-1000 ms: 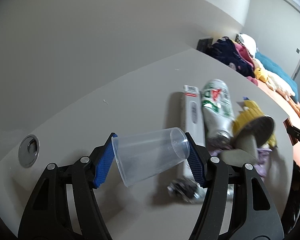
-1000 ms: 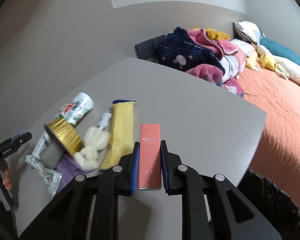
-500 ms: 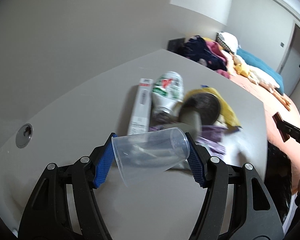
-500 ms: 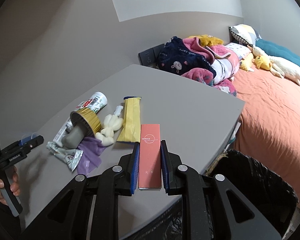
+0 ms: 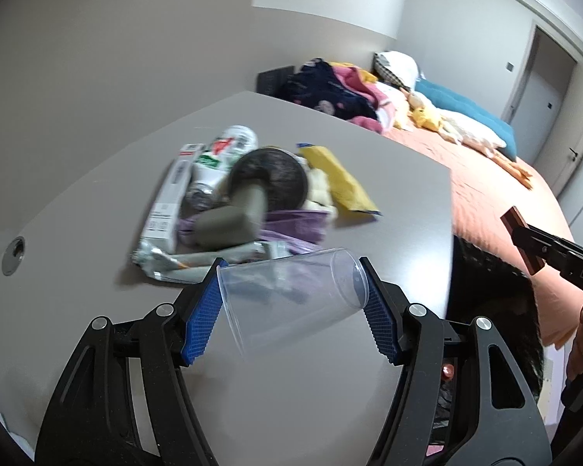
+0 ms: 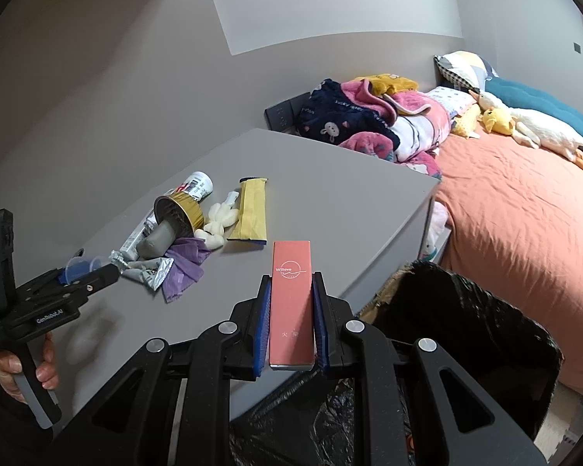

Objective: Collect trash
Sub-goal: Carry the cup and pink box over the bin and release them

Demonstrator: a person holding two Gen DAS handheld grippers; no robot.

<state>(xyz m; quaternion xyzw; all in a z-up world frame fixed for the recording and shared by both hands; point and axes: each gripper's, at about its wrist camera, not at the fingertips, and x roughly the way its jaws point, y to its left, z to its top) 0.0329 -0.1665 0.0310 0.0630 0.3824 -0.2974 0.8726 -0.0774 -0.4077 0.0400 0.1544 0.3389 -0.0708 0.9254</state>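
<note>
Left wrist view: left tool (image 5: 291,303) clamping a clear plastic cup (image 5: 291,303) sideways between its blue pads, rim against the left pad, base against the right one, hanging above the near part of the grey bench (image 5: 388,178). Lying farther back on the bench, in a blurred heap: a white carton (image 5: 171,202), a white can (image 5: 223,151), a round tin (image 5: 270,178) with a grey lump (image 5: 229,221) in front of it, a purple bag (image 5: 291,229), a crumpled silver wrapper (image 5: 182,264) and a yellow packet (image 5: 342,182) at the right of the heap. Showing at the far right edge, the right tool (image 5: 524,242) gripping a reddish box (image 5: 522,240), above the black bin (image 5: 493,310) standing off the bench's right end. Stretching beyond, an orange bed (image 5: 493,178) with pillows.

Right wrist view: right tool (image 6: 290,330) squeezing a slim pink box (image 6: 291,303) upright between nearly closed pads, hovering over the near right corner of the bench (image 6: 330,202), just left of the black-lined bin (image 6: 466,330). Resting well to the left on the bench, the same heap of trash, yellow packet (image 6: 250,213) nearest its right side. Reaching in at the left edge, the left tool (image 6: 83,268), carried by a hand (image 6: 23,369) and gripping the cup (image 6: 83,266).
</note>
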